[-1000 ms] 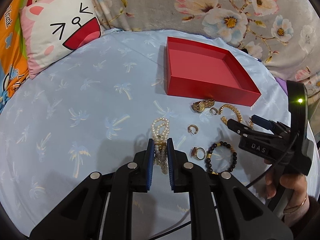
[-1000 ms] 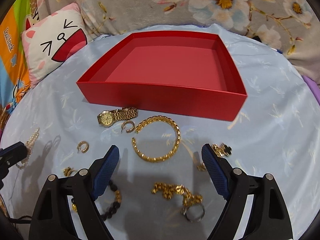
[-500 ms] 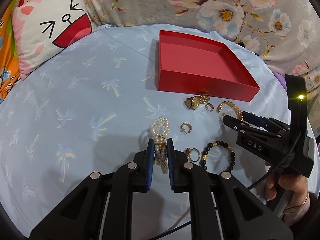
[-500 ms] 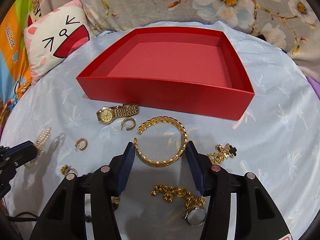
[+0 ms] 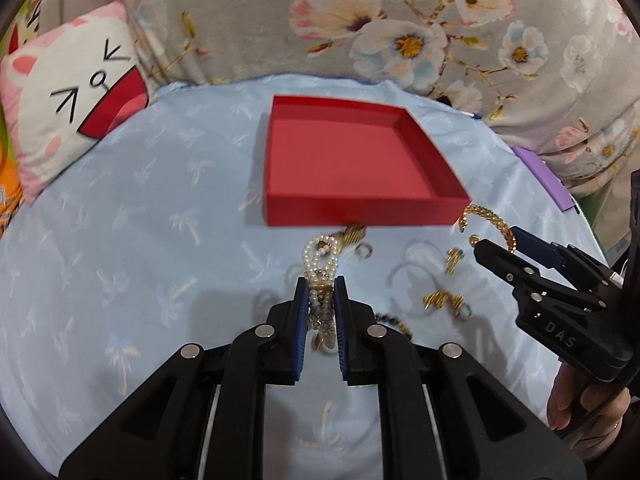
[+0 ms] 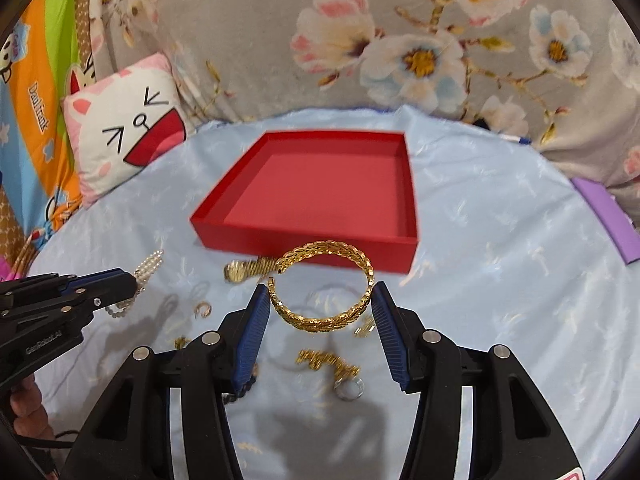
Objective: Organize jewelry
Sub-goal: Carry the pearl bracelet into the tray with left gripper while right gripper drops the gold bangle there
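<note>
Left tongs clamp white pearl strand | right tongs clamp gold braided open bangle | shallow red square box empty | loose gold pieces near on bed | barely begun

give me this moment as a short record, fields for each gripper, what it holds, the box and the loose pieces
left gripper: shut on pearl bracelet
right gripper: shut on gold bangle, lifted off the cloth
red box: open, nothing inside
loose pieces: gold watch, small hoop earring, gold chain, all on blue cloth
</note>
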`<state>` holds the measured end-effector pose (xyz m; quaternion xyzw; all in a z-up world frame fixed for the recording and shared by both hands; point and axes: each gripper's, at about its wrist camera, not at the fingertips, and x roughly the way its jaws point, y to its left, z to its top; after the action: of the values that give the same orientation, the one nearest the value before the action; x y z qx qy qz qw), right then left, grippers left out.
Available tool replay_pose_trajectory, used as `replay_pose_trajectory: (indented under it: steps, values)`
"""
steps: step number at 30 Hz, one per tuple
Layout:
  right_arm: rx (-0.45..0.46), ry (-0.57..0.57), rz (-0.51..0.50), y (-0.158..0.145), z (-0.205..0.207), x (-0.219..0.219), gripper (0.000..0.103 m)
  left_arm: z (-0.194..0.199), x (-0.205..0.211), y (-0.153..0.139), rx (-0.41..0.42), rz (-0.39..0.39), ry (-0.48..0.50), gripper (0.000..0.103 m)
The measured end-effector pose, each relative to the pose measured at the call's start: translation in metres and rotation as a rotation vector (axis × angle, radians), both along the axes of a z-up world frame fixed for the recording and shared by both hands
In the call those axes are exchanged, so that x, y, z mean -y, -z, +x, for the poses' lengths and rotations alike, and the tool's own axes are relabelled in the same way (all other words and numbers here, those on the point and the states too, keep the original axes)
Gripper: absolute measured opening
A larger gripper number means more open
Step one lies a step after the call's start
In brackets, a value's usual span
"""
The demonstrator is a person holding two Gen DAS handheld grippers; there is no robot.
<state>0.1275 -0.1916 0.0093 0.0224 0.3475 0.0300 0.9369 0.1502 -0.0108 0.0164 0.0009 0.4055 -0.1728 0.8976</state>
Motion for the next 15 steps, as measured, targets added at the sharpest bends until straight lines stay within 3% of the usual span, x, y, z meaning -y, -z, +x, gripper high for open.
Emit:
replay_pose_trajectory:
  steps: [6, 9, 15]
  values:
    - [0.069, 0.023, -0.024, -0.043, 0.04, 0.019, 0.051, 0.046, 0.023, -0.051, 0.112, -0.012, 0.038, 0.012]
    - [0.065, 0.024, 0.004, -0.051, 0.074, 0.028, 0.051, 0.087, 0.036, -0.066, 0.118, -0.04, 0.061, 0.012]
    - [-0.009, 0.046, 0.058, -0.038, 0.159, 0.041, 0.051, 0.174, 0.066, -0.048, 0.06, -0.027, 0.063, 0.012]
